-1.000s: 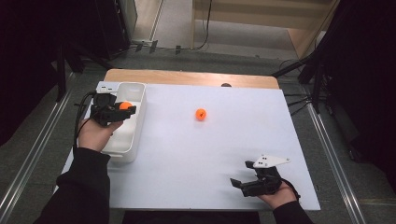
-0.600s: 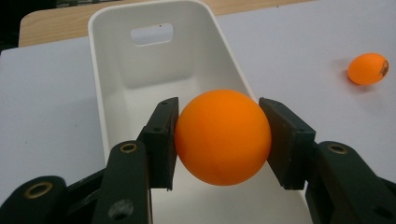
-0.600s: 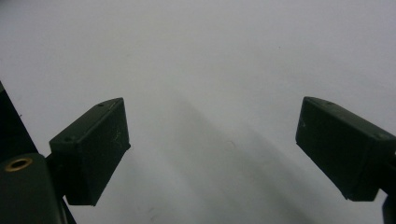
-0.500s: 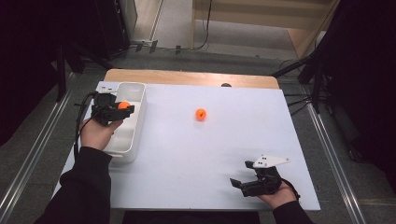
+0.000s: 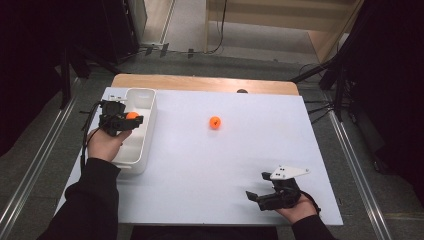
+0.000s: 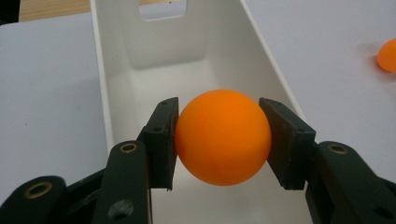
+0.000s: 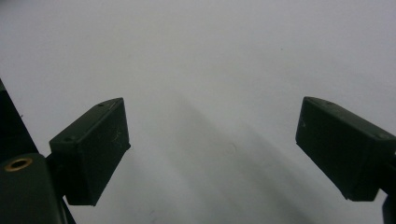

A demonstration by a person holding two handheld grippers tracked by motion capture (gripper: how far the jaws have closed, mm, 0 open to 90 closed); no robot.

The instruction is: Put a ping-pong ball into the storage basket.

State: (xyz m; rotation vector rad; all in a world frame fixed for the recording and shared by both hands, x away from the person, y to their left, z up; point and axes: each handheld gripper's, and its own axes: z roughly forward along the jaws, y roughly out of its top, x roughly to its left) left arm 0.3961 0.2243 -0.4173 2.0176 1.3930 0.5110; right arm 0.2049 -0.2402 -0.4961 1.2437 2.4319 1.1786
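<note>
Left gripper [image 6: 219,140] clamped, right gripper [image 7: 210,149] wide apart.

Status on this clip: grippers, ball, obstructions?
Left hand-held gripper clamps orange ball above white bin. Right hand-held gripper open, idle. Second ball loose mid-table. No obstructions.

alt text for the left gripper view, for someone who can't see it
An orange ball is clamped between the left gripper's two black jaws, held above the inside of a long white bin. A second orange ball sits on the white table at the right edge.
</note>
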